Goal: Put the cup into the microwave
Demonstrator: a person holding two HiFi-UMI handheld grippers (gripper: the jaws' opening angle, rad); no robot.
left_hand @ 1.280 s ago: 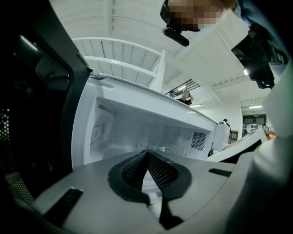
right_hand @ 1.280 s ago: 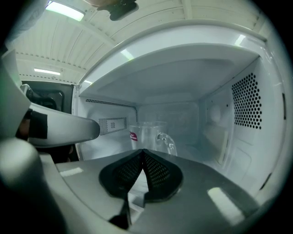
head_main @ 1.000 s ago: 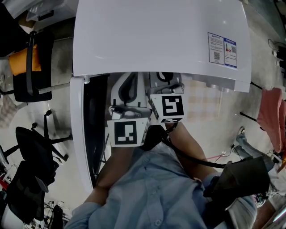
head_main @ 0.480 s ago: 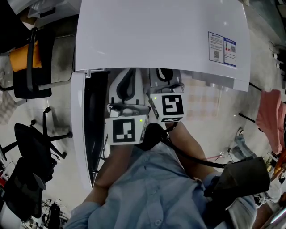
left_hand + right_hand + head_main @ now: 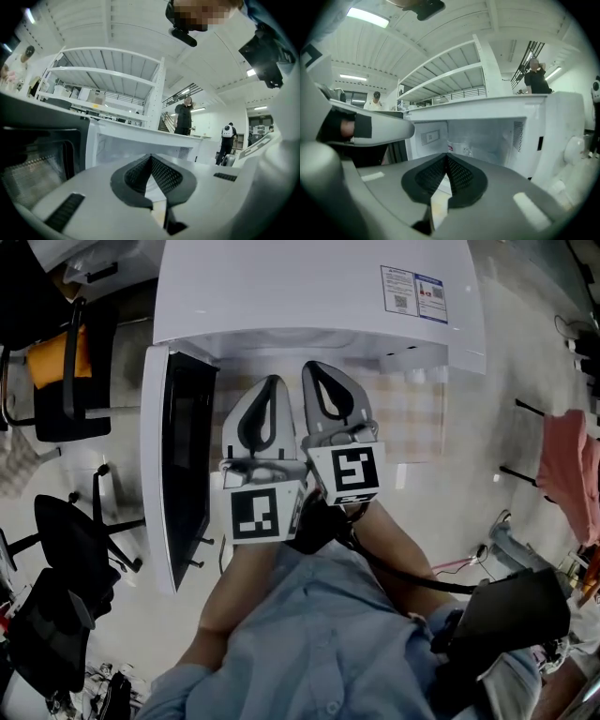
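Hovering left gripper (image 5: 271, 381) and right gripper (image 5: 310, 366), jaws pinched together and empty; clear cup (image 5: 458, 146) is sitting beyond the fingertips inside microwave (image 5: 309, 287), so door (image 5: 183, 465) left of them is likely needing closing.

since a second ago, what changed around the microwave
Both drew back out of the microwave: the left hand-held gripper and right hand-held gripper now show whole, jaws shut and empty. The door stays open, the cup sits inside.
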